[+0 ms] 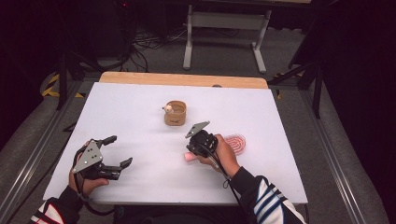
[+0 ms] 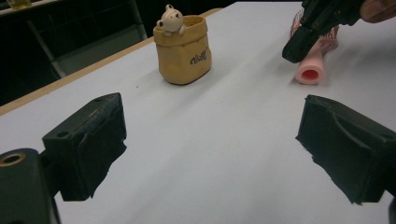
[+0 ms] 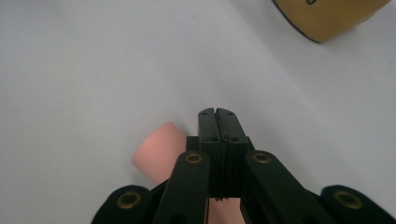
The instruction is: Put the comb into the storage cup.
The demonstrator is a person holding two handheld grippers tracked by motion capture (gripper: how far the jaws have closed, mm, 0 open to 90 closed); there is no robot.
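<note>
**Right gripper closed over pink brush handle, left gripper wide open**

The right gripper [image 1: 192,150] sits just in front of and slightly right of the tan pot [image 1: 175,113], as seen from the person's side of the white table [image 1: 140,107]. In the right gripper view its two black jaws press flat against each other, with nothing between the pads. The pink handle [image 3: 156,151] of the brush lies on the table directly beneath those closed jaws; its rounded end sticks out to one side of them. Whether the jaws touch the handle cannot be told. In the left gripper view the handle's hollow end [image 2: 310,73] faces the camera, and the brush's ribbed pink head [image 1: 235,141] lies farther from the pot, on its right, behind the right hand [image 1: 225,156].

The left gripper [image 1: 118,151] hangs well apart from the pot, in front of it and far to its left. Its jaws stand wide apart and hold nothing; only bare table lies between them.

The pot itself stands upright near the middle of the table, with a small pale bear figure [image 2: 170,19] perched on its rim.
</note>
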